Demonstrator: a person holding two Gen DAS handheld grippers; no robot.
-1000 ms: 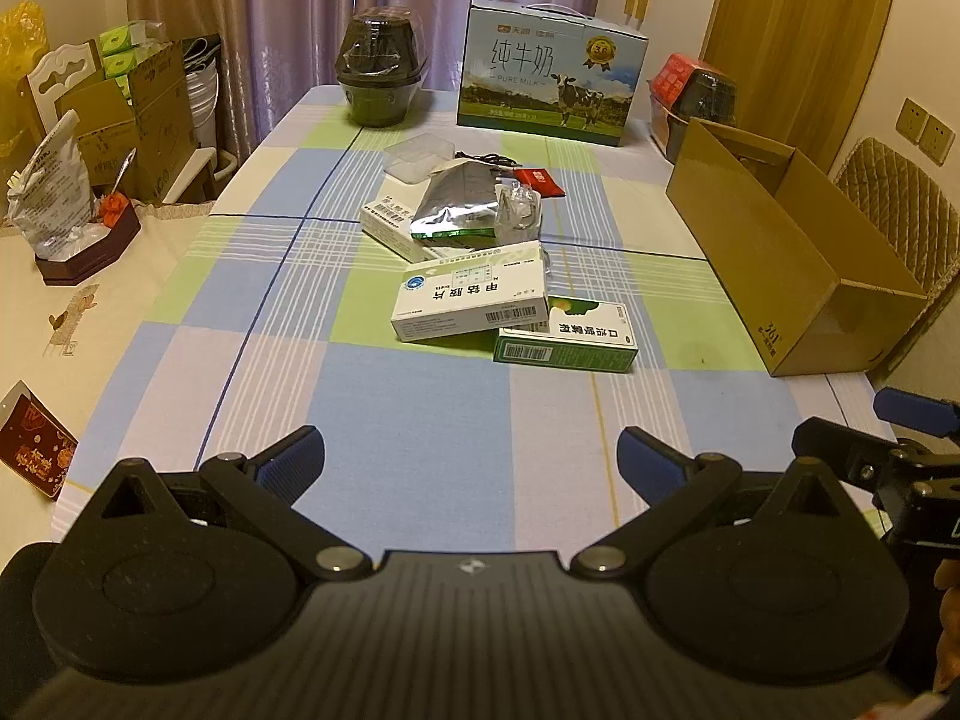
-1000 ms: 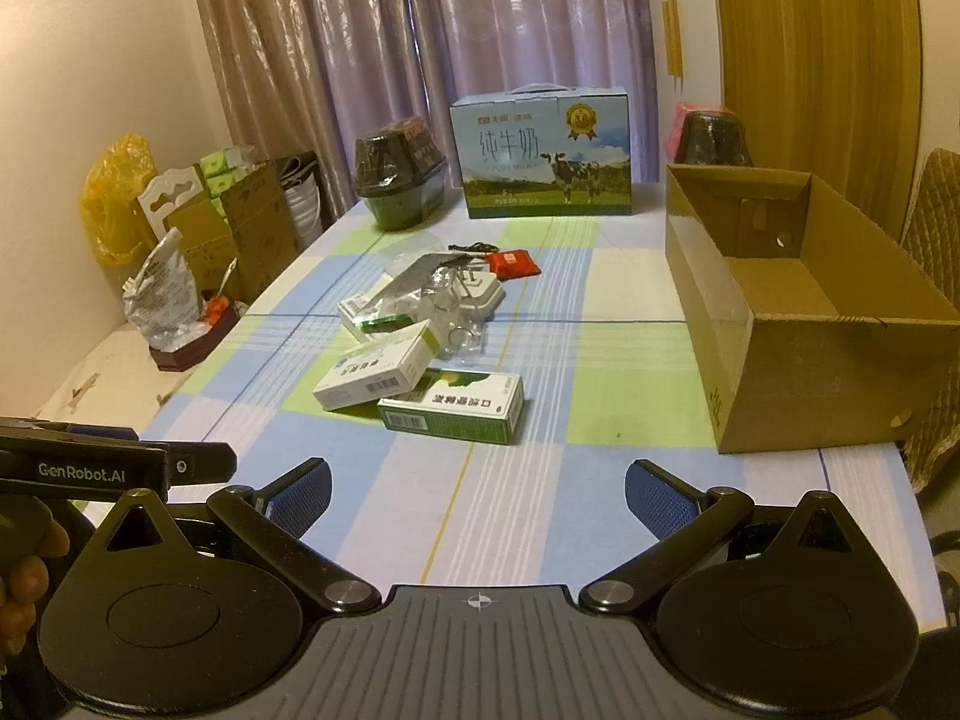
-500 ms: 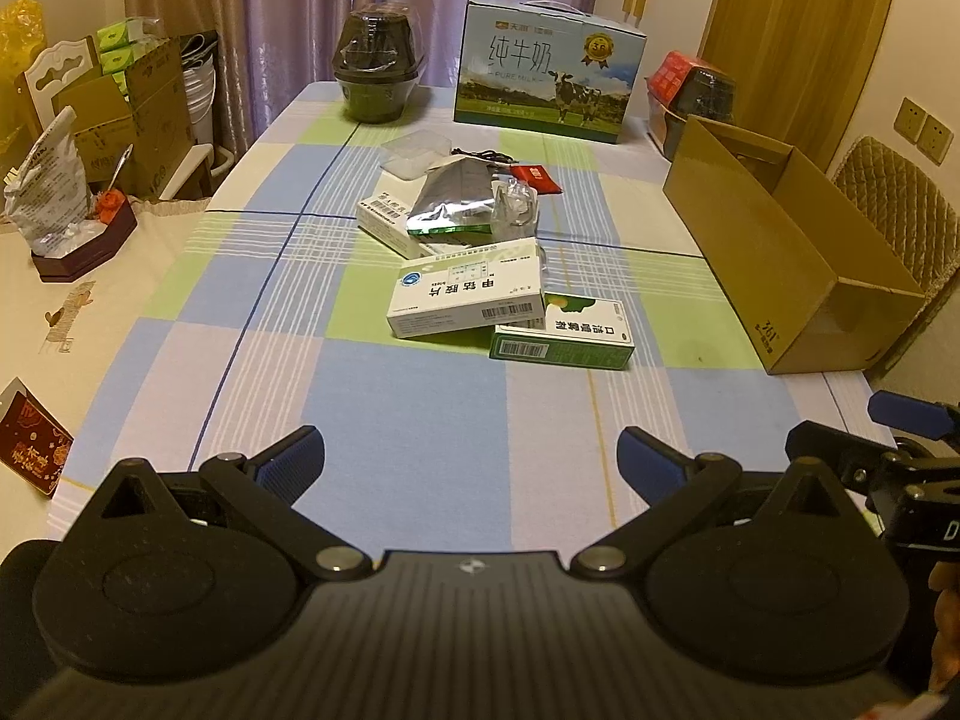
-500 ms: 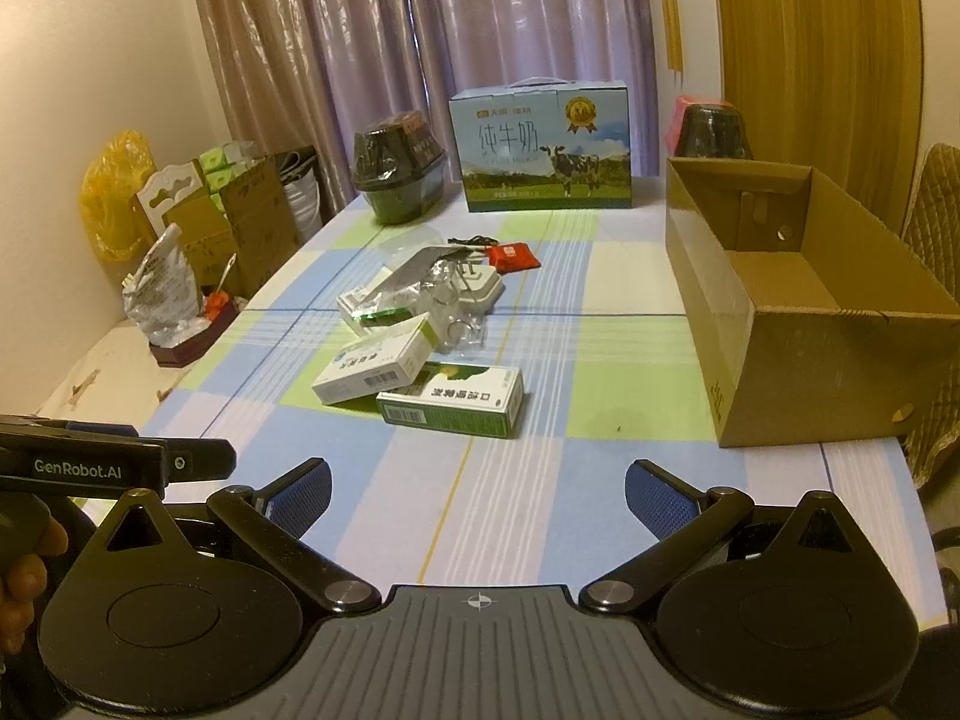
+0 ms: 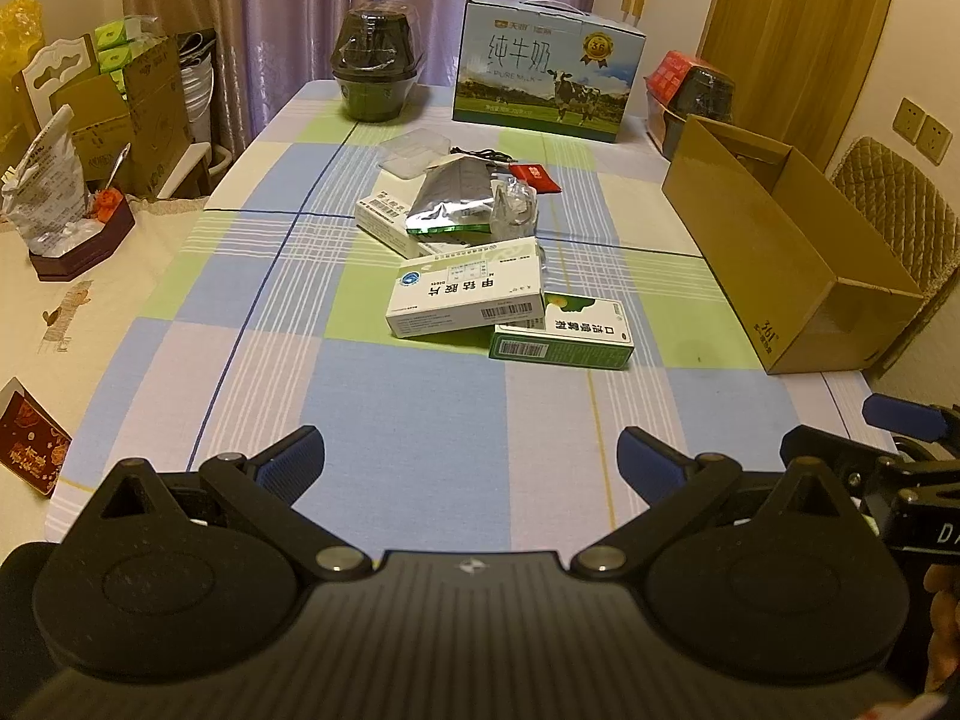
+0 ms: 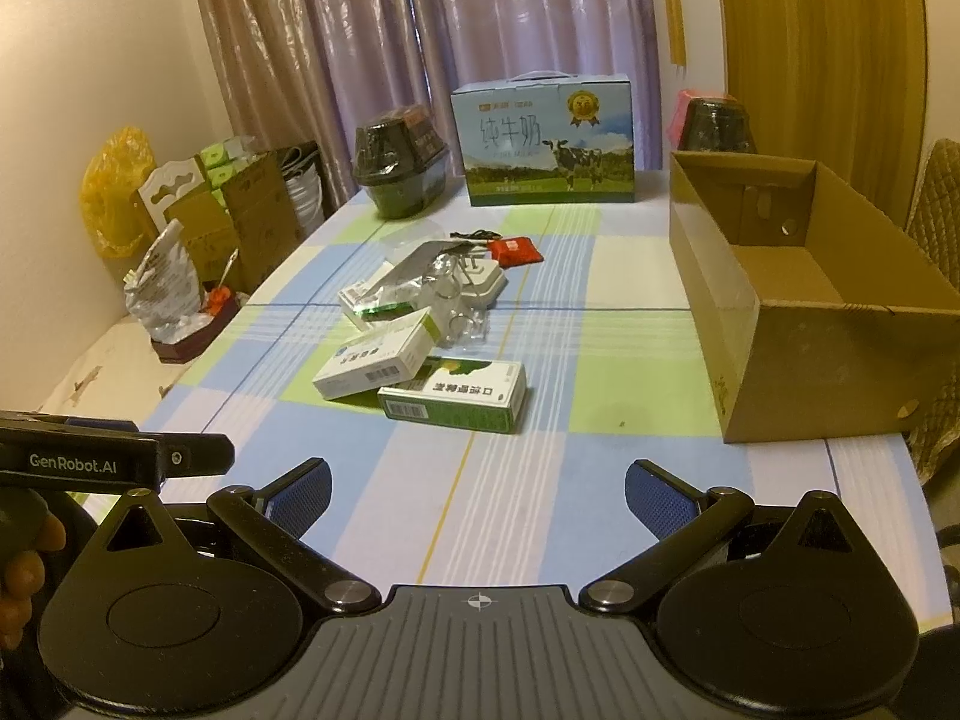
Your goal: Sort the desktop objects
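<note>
**Q:** What do the two grippers show?

**A:** The left gripper (image 5: 471,459) hangs over the near end of the checked tablecloth (image 5: 414,420), its blue-padded fingers (image 5: 294,462) spread wide with nothing between them. The right gripper (image 6: 477,489) is likewise released and empty, over the same near end. In the left wrist view the right tool appears at the right edge; in the right wrist view the left tool, lettered "GenRobot.AI", crosses the left edge with a hand (image 6: 21,576) partly seen below it.

**Q:** Where are the objects to be sorted?

**A:** In a loose pile at mid-table, well apart from both grippers. Nearest lies a green medicine box (image 5: 561,339); a white medicine box (image 5: 465,297) leans across its left end. Behind these, a silver foil pouch (image 5: 450,198) rests on a second white box (image 5: 384,219). Crumpled clear plastic (image 5: 516,204) sits just right of the pouch; what it wraps cannot be told. Farther back lie a clear plastic tray (image 5: 417,153), a thin black cable (image 5: 480,154) and a small red packet (image 5: 534,174).

**Q:** And the receptacle?

**A:** An open cardboard box (image 6: 780,300) stands at the table's right edge, empty as far as its floor is visible.

**Q:** Background items?

**A:** A milk carton case (image 6: 543,141) and a dark wrapped pot (image 6: 396,165) stand at the far end, before purple curtains (image 6: 480,30).
</note>
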